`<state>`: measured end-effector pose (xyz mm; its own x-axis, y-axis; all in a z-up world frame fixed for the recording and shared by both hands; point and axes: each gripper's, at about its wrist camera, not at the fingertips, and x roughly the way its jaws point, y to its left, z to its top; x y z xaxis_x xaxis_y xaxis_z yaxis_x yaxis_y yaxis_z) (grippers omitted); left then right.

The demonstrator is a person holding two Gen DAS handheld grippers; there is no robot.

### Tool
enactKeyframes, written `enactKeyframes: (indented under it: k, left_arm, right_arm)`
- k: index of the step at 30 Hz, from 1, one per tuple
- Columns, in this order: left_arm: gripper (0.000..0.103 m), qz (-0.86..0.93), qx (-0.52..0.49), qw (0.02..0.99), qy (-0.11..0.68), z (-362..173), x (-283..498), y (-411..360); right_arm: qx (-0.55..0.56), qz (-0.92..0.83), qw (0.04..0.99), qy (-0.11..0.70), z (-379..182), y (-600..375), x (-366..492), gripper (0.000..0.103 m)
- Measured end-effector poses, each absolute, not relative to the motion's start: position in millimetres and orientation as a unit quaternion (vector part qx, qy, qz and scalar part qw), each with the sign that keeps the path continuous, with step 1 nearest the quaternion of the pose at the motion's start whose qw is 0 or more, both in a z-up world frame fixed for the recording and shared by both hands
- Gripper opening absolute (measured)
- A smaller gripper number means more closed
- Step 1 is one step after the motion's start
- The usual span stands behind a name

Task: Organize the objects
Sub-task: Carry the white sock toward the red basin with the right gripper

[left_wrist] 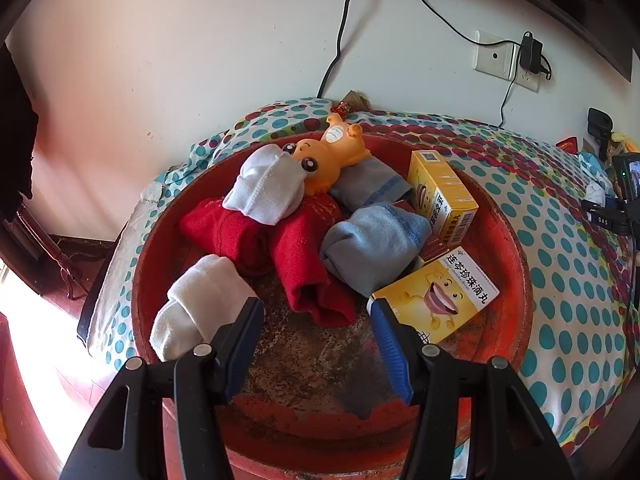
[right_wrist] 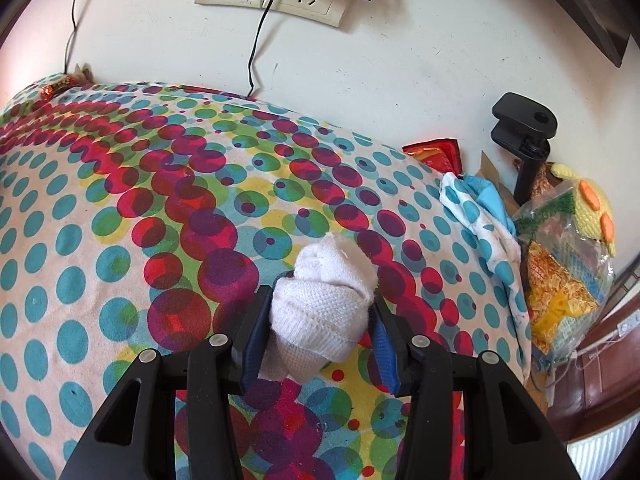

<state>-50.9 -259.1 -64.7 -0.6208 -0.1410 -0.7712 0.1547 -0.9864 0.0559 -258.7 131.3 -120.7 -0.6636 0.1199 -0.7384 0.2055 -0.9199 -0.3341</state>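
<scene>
Left gripper [left_wrist: 316, 314] hangs over the red round tray [left_wrist: 516, 264], jaws apart, nothing between them, pointing down at the tray's worn bare floor. The tray sits on a polka-dot bedspread [left_wrist: 560, 216] by a white wall.

In the tray: a rolled white sock bundle [left_wrist: 200, 304] just beside the left finger [left_wrist: 240, 344]; two red rolled socks [left_wrist: 288, 248] in the middle, touching each other; a pale grey-white sock bundle [left_wrist: 268, 188] lying on top of the red ones at the far side; an orange toy figure [left_wrist: 328, 152] on its back at the far rim, its head against that pale bundle; a blue-grey sock bundle [left_wrist: 372, 244] right of the red ones, and another blue-grey one [left_wrist: 368, 184] behind it. Two yellow medicine boxes at the right: one [left_wrist: 440, 292] lying flat near the right finger, one [left_wrist: 444, 196] standing tilted behind it. A small dark red box shows between them, mostly hidden.

Right gripper [right_wrist: 320, 316] is closed on a rolled white sock [right_wrist: 324, 304], both blue pads pressing its sides, the bundle sticking out ahead of the fingers over the dotted bedspread [right_wrist: 120, 220]; cannot tell whether it touches the cloth. This sock is outside the tray. A clear bag of snacks [right_wrist: 560, 264] lies at the bed's right edge.
</scene>
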Motion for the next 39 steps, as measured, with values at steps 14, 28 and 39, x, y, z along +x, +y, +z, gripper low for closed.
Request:
enactKeyframes:
  k: [14,28,39]
  left_arm:
    - [0.057,-0.907,0.413,0.08,0.007,-49,-44,-260]
    - [0.057,-0.905,0.405,0.123,0.031,-34,-30,-307]
    - [0.057,-0.906,0.39,0.155,0.056,-20,-14,-344]
  right_arm:
    - [0.443,-0.881,0.092,0.14,-104,88,-203,0.041]
    - [0.387,-0.872,0.274,0.122,-46,-44,-122,0.043]
    - [0.385,-0.831,0.372,0.148,-62,-157,-71,0.043]
